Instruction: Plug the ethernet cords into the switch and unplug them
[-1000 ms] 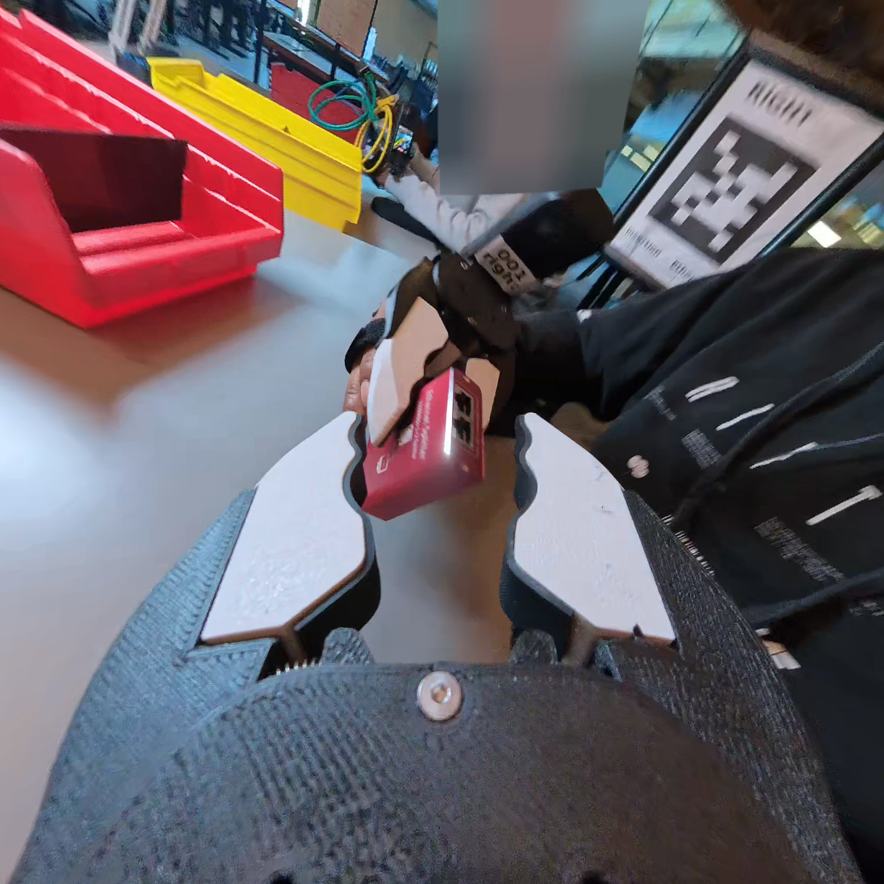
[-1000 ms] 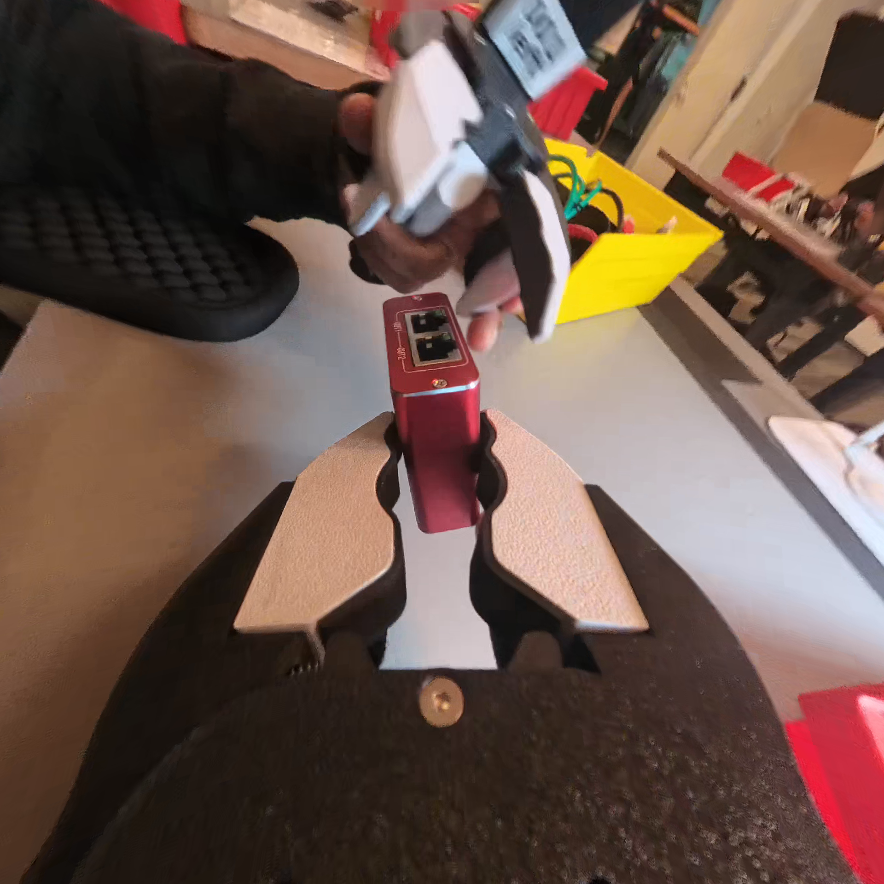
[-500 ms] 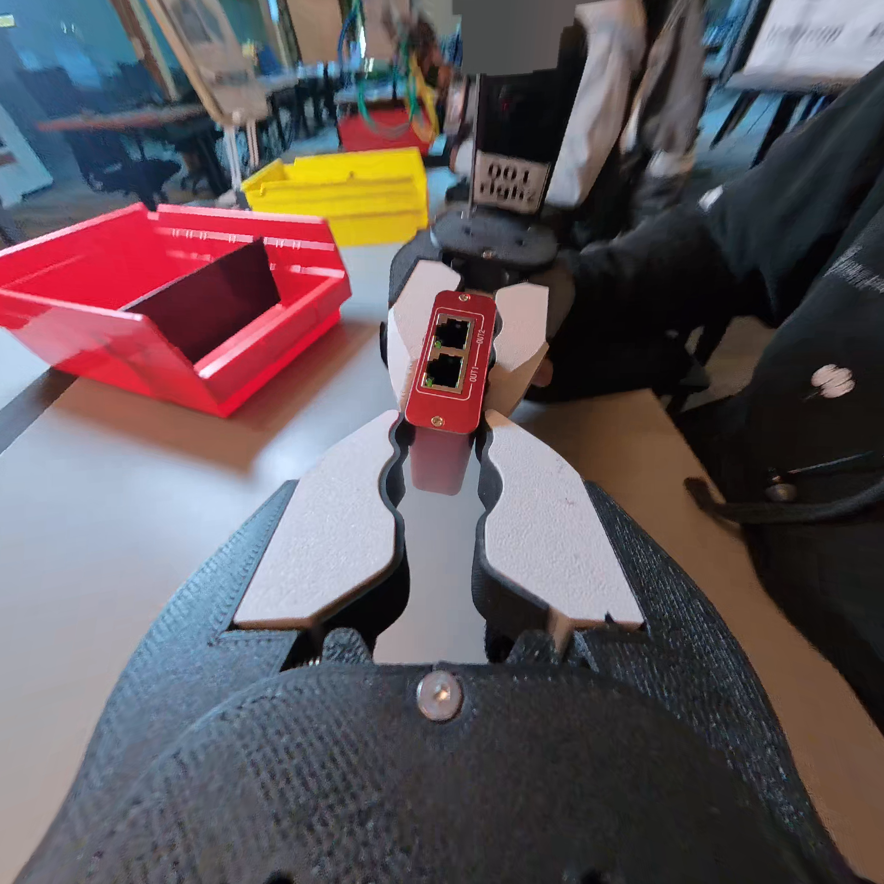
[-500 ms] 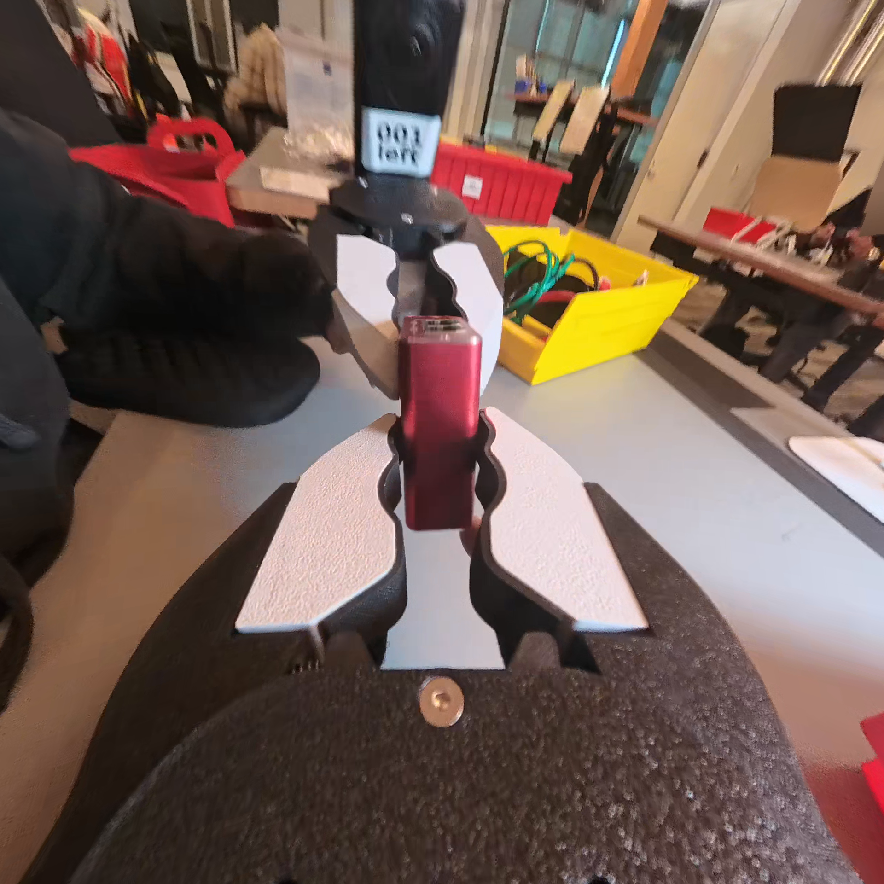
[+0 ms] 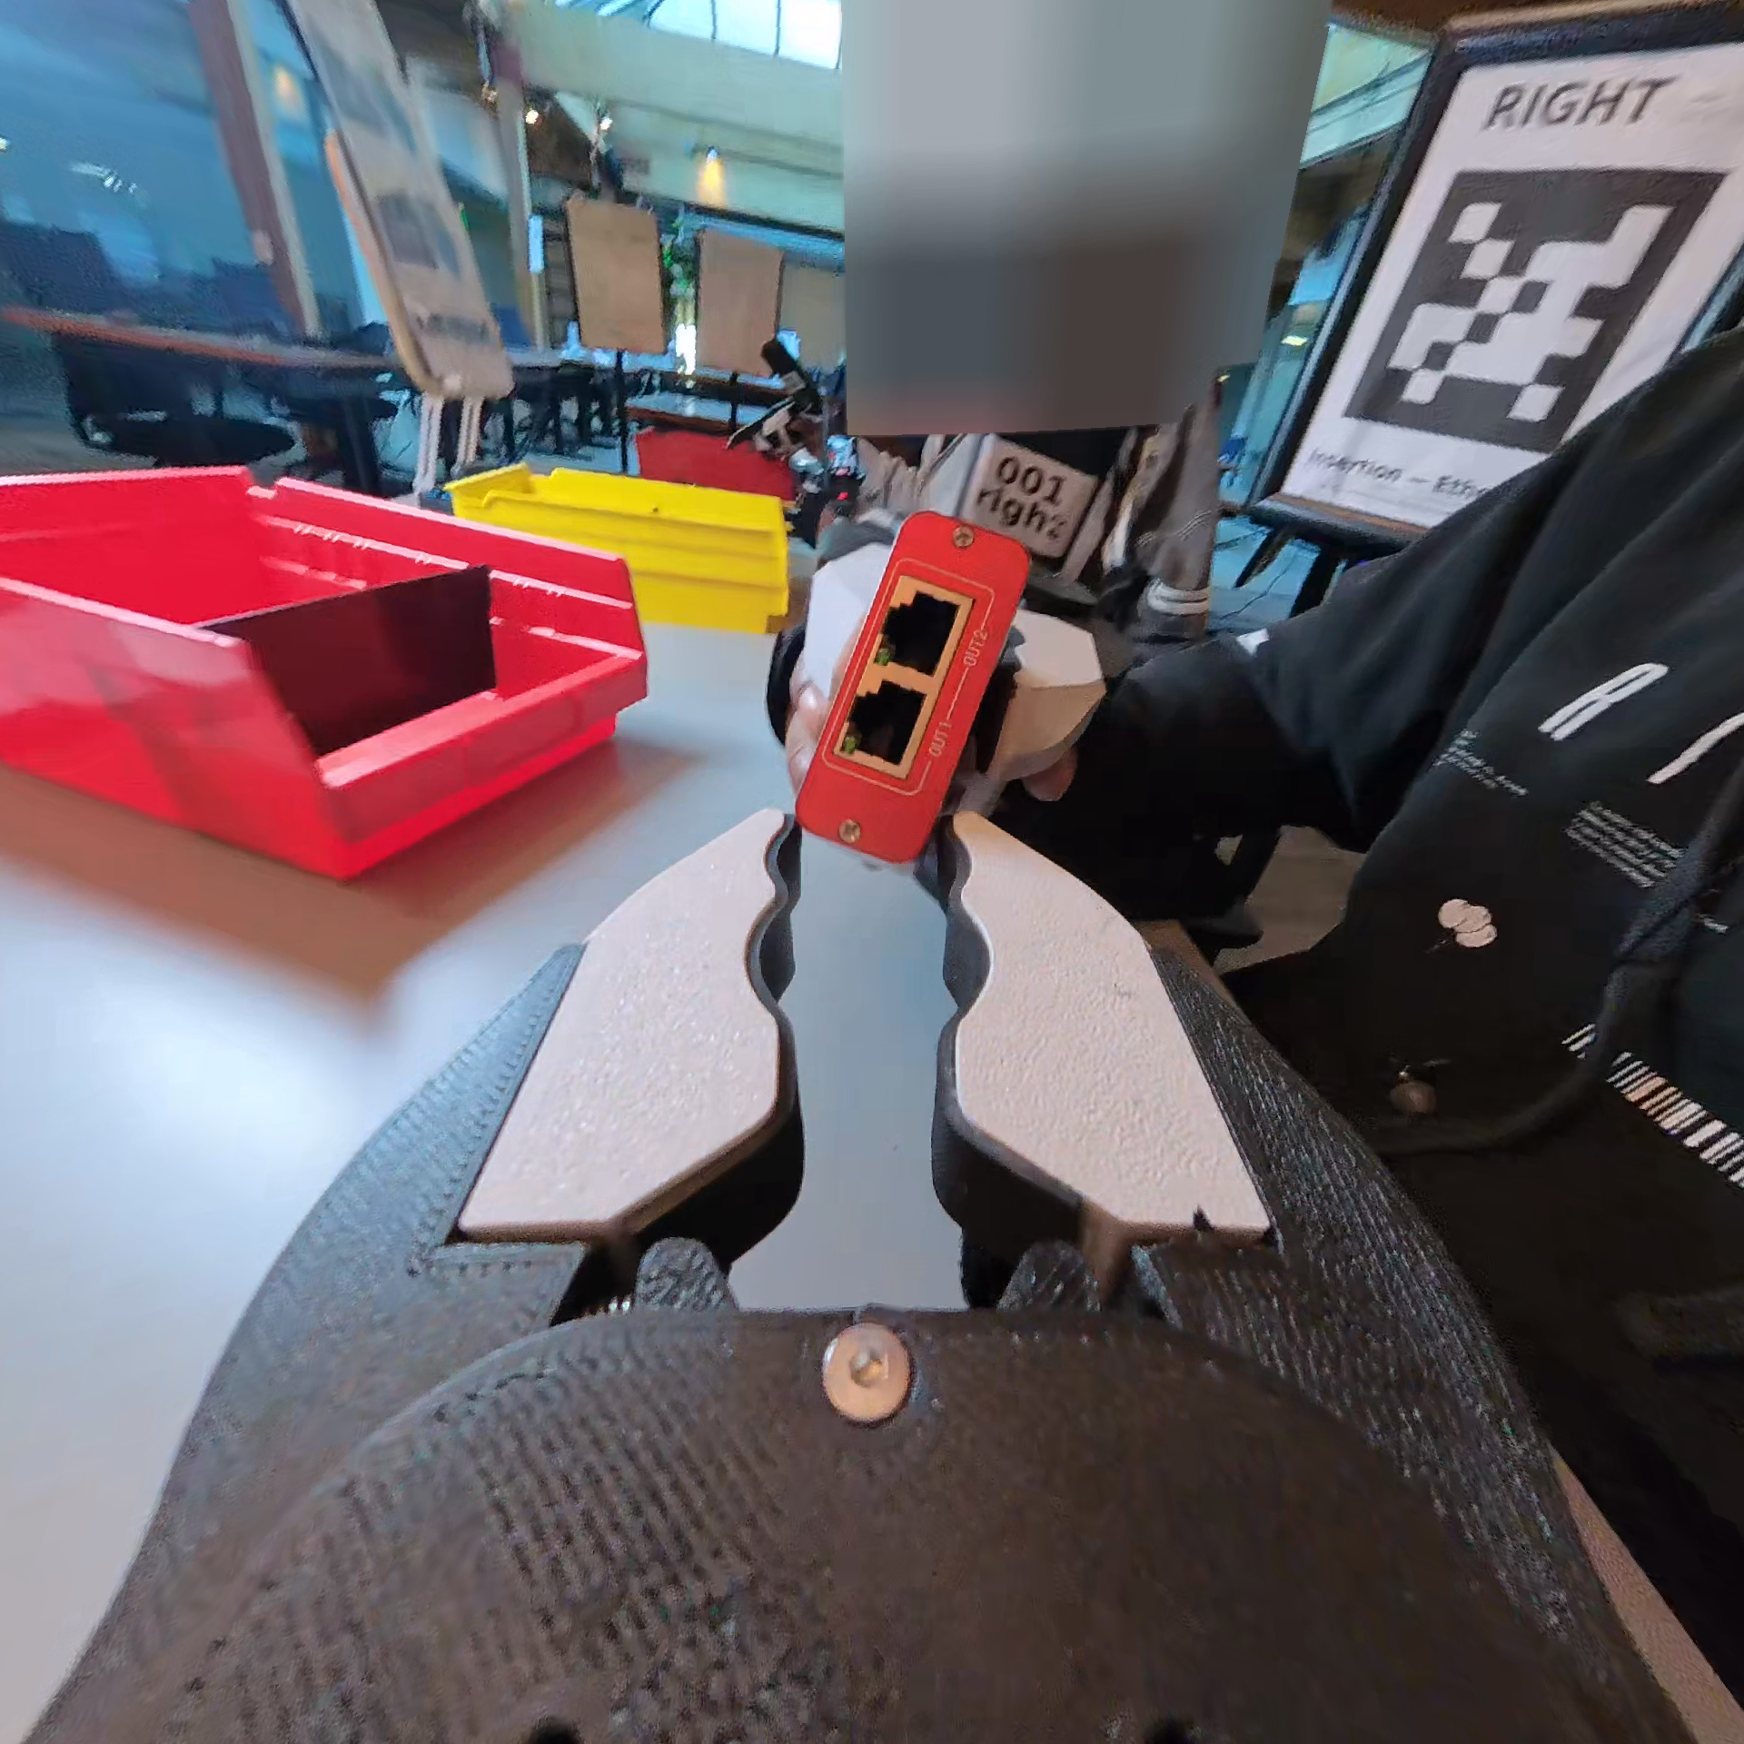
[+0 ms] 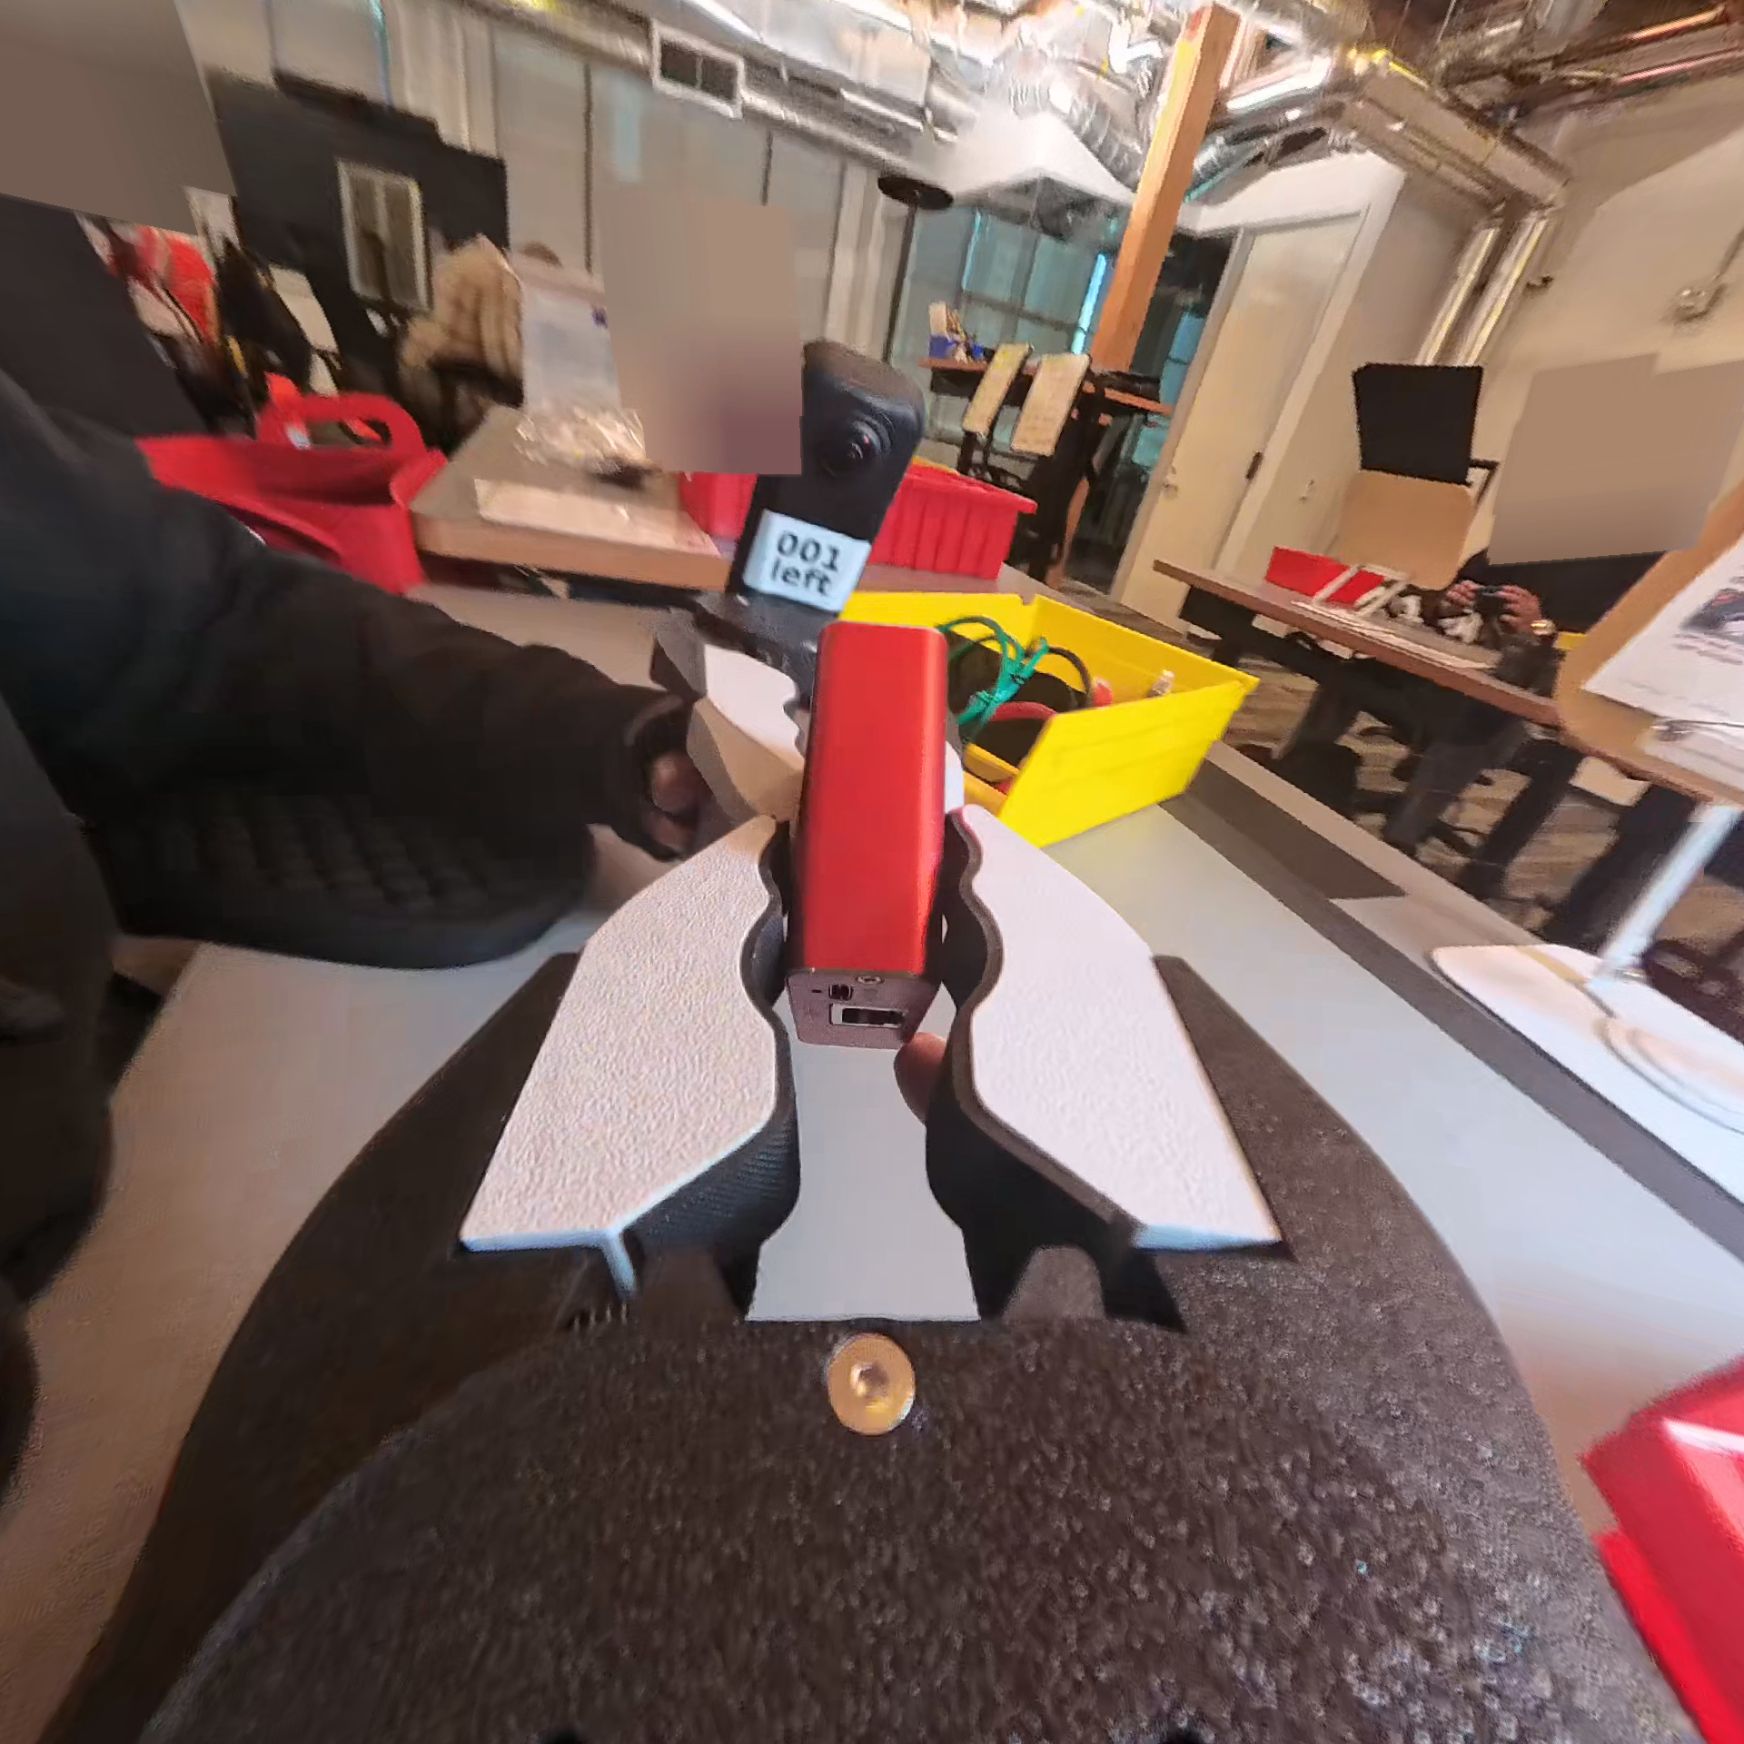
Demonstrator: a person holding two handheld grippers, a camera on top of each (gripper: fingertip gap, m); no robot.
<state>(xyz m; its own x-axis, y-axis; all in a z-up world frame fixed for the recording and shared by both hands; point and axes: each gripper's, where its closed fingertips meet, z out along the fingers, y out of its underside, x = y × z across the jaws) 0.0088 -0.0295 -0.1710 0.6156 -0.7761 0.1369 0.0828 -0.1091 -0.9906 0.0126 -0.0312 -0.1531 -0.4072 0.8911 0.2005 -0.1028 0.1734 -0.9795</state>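
The red metal switch (image 5: pixel 906 679) is in the air between both grippers, with its two empty ports facing the left wrist camera. My left gripper (image 5: pixel 868 835) is shut on the lower end of the switch's port face, at the fingertips only. My right gripper (image 6: pixel 868 830) is shut on the switch (image 6: pixel 868 812) around its middle, and the plain end points at its camera. The right gripper's white fingers (image 5: pixel 1048 679) show behind the switch. Ethernet cords (image 6: pixel 1000 661), one of them green, lie coiled in a yellow bin (image 6: pixel 1114 746). No cord is plugged in.
A red bin (image 5: pixel 330 661) and a yellow bin (image 5: pixel 661 538) stand on the grey table to the left. A person's black sleeve (image 5: pixel 1416 755) is on the right. A marker sign (image 5: pixel 1548 283) stands behind it. Another red bin's corner (image 6: pixel 1680 1510) and a white stand base (image 6: pixel 1604 1019) lie right.
My left gripper was wide open a second ago, then closed around the switch's port end. The right gripper kept hold, and the switch has tilted so its port end sits higher.
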